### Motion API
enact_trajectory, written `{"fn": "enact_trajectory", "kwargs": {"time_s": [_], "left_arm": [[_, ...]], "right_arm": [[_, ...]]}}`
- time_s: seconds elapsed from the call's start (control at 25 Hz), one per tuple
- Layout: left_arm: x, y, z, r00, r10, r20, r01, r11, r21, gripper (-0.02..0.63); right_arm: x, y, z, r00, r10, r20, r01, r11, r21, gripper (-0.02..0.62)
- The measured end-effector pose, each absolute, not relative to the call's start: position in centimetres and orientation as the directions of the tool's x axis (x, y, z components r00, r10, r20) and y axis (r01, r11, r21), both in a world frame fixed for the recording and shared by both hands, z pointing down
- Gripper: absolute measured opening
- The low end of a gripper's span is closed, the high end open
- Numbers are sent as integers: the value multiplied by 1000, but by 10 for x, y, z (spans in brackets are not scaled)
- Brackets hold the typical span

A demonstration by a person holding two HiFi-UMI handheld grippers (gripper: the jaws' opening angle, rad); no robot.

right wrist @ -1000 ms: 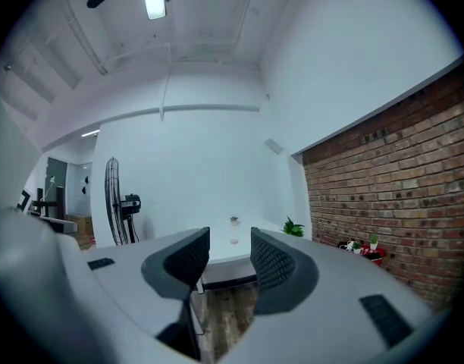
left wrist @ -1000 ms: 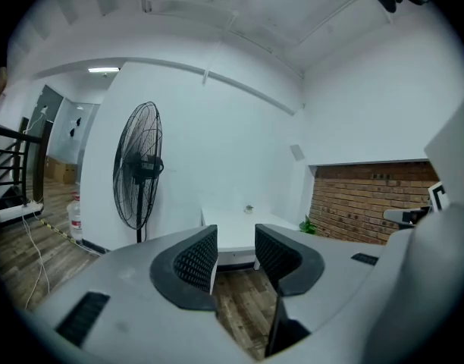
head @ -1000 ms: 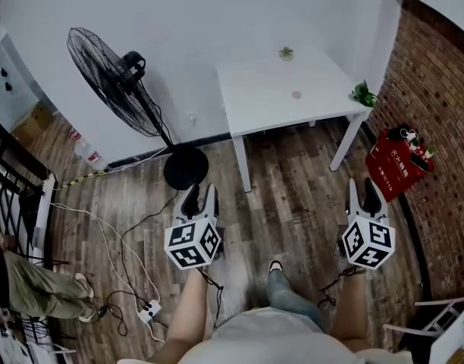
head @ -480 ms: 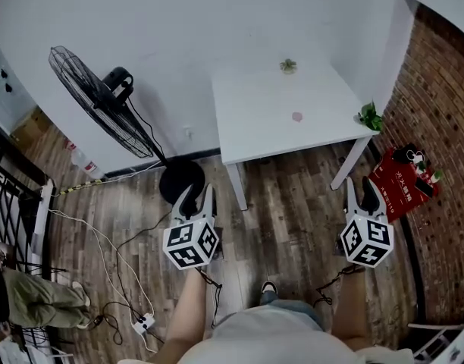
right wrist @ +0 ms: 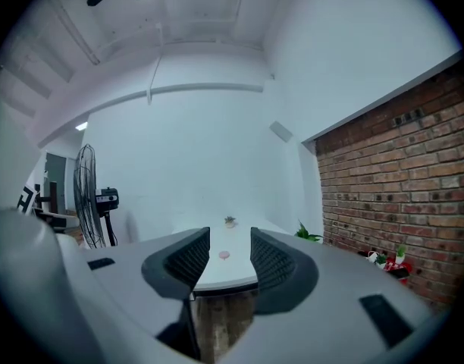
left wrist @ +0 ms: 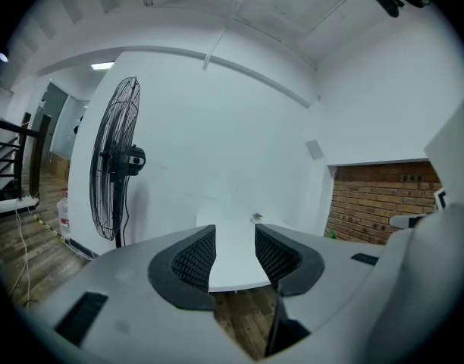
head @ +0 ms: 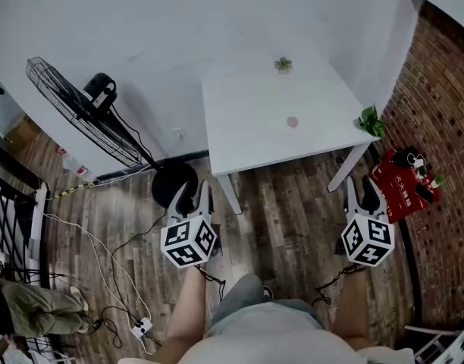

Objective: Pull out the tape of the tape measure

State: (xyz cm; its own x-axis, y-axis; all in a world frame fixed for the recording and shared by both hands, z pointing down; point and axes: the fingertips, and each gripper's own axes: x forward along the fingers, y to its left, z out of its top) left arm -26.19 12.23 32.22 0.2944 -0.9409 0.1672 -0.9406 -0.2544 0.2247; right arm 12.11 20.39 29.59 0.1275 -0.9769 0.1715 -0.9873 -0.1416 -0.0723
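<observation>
A small pink round object (head: 293, 122) lies on the white table (head: 247, 127), too small to make out in detail. It also shows as a pink dot (right wrist: 224, 255) between the jaws in the right gripper view. My left gripper (head: 195, 192) hangs over the wood floor just short of the table's near left leg, open and empty. Near the table's right leg, my right gripper (head: 364, 189) is open and empty too. In the left gripper view, the left gripper (left wrist: 233, 252) frames the table top (left wrist: 233, 268). The right gripper (right wrist: 230, 253) points at the table as well.
A tiny plant (head: 282, 64) sits at the table's far edge and a green plant (head: 371, 120) by its right corner. A standing fan (head: 80, 112) with a round base (head: 174, 182) is at the left. Cables (head: 103, 241) cross the floor. A red crate (head: 402, 182) stands by the brick wall (head: 444, 112).
Both grippers and the head view have moved forward towards the table, which now looks larger and nearer. The fan has slid to the left in the view. The jaws look unchanged.
</observation>
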Motion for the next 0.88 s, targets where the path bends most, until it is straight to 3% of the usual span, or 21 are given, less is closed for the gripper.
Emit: {"fn": "enact_trajectory", "kwargs": {"time_s": [0.88], "left_arm": [[-199, -114, 312, 434, -895, 100, -875, -392, 284, 152]], "right_arm": [[165, 29, 287, 265, -949, 174, -961, -274, -29, 169]]}}
